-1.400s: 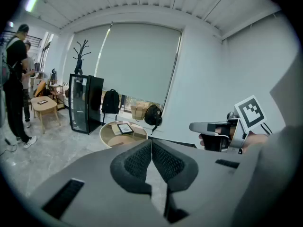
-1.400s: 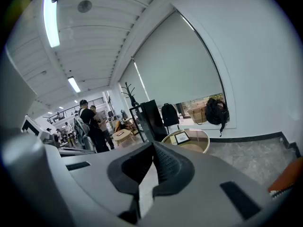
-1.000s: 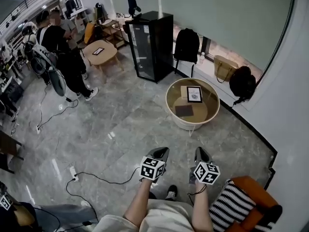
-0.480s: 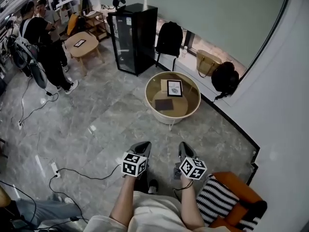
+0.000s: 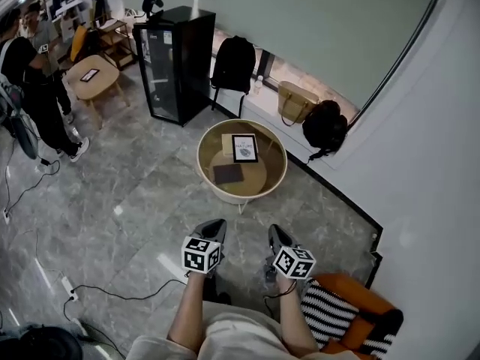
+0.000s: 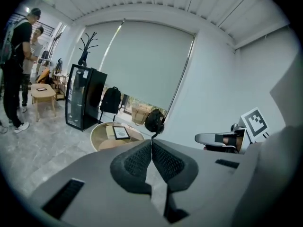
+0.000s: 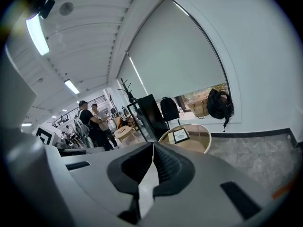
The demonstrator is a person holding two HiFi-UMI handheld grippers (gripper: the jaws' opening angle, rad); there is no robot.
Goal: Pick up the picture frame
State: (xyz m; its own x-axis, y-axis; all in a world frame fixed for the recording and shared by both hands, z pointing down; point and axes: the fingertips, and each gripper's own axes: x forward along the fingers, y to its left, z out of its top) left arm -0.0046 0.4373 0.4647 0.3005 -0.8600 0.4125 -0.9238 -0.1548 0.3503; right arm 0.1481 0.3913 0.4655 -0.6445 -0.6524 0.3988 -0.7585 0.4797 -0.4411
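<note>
My left hand-held gripper (image 5: 214, 227) and right hand-held gripper (image 5: 276, 233) closed, empty — black rectangular picture frame (image 5: 244, 148) on round wooden desk (image 5: 231, 196) is beyond reach.

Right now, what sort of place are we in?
Probably an office lounge or staged living area: a round low table holding a picture frame, a black glass-door cabinet, and people standing by a small wooden table behind.
</note>
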